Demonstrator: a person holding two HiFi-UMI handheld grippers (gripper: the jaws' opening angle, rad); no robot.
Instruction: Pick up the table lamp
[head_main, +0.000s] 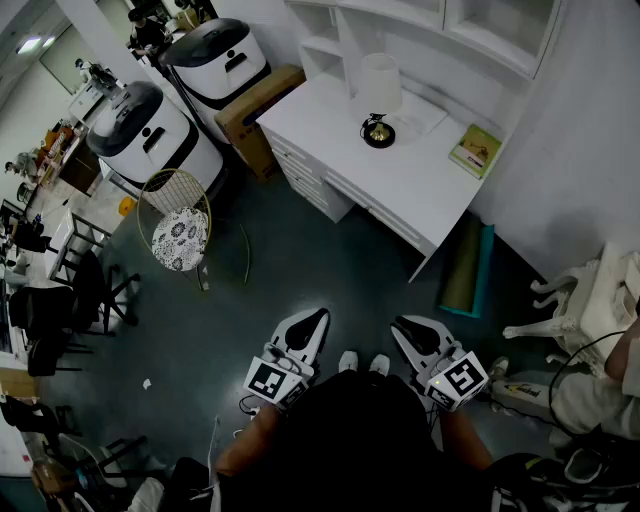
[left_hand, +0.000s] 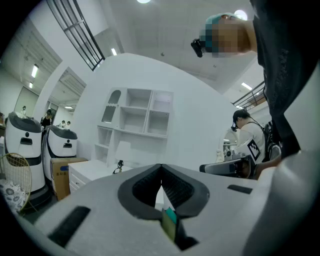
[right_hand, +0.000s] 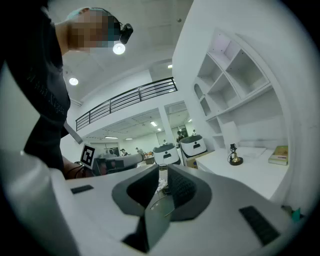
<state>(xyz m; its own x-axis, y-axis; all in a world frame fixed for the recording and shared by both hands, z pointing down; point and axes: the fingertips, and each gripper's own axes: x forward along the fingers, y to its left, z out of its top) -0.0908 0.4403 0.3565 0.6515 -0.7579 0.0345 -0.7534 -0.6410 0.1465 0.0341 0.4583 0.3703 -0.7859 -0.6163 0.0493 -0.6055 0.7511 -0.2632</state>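
Observation:
The table lamp has a white shade and a dark round base. It stands on the white desk far ahead of me, near the shelf unit. It shows small in the left gripper view and in the right gripper view. My left gripper and right gripper are held low near my body, over the dark floor and well short of the desk. Both point toward the desk. In their own views the left gripper and right gripper have jaws closed together with nothing between them.
A green-yellow book lies on the desk's right end. Two white robots and a cardboard box stand left of the desk. A wire chair is at left, a rolled green mat by the desk, a white ornate chair at right.

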